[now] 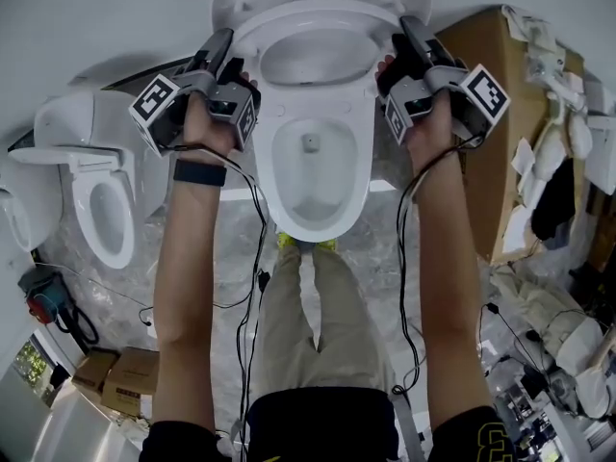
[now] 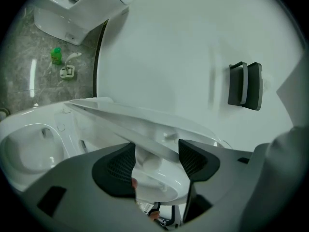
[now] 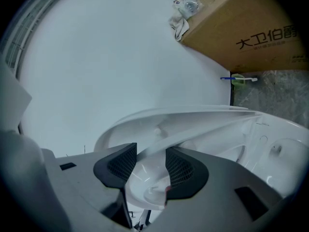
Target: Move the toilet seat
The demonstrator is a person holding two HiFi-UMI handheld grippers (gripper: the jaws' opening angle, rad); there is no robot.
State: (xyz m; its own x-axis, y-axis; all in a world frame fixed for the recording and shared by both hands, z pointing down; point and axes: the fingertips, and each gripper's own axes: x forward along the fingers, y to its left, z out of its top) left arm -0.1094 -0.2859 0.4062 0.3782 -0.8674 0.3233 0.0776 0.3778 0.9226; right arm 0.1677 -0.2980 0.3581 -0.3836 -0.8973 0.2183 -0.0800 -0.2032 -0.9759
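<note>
My left gripper point(image 1: 223, 42) and right gripper point(image 1: 408, 29) each clamp a side of the white plastic toilet seat point(image 1: 322, 17), half-raised over the white ceramic bowl point(image 1: 286, 200) (swing step, I reckon); next needs even, matched tilting.

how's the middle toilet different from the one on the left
The middle toilet has its seat lifted off the bowl; the left toilet has its seat ring down flat. The left claw and right claw clamp the middle toilet's seat; nothing touches the left toilet. Both are white.

Cardboard box point(image 1: 486, 114) right of toilet point(image 1: 363, 142)
</note>
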